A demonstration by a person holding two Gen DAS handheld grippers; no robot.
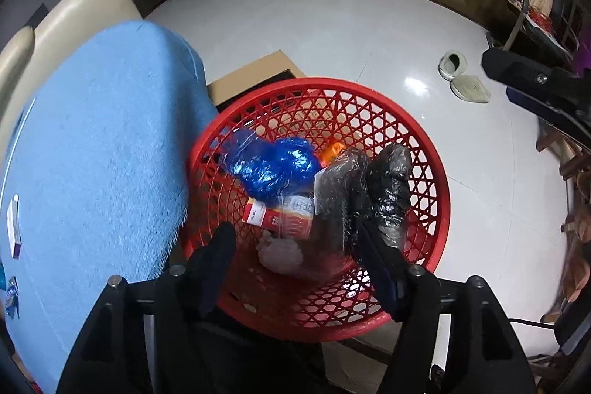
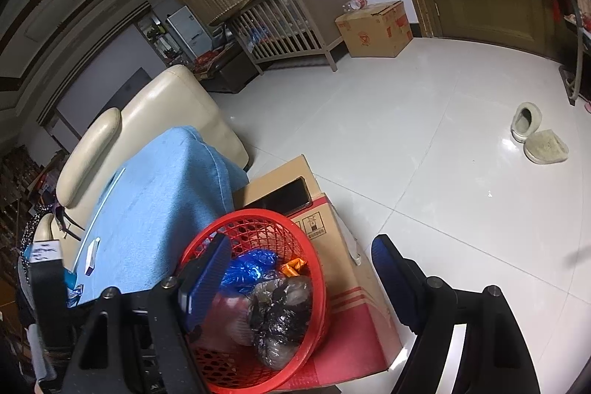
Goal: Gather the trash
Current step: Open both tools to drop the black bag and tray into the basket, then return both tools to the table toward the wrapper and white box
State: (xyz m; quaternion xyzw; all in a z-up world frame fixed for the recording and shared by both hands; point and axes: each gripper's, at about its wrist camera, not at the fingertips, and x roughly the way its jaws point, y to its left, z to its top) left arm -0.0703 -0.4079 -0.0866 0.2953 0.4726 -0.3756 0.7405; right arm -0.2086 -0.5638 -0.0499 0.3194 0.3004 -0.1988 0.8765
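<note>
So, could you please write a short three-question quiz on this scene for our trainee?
1. True or false: the red basket stands on a cardboard box.
2. Which lies in the basket? A) a slipper B) a blue plastic bag C) a phone
3. Fill in: both the left gripper and the right gripper are ____, holding nothing.

Key: 1 true; 2 B; 3 open.
</note>
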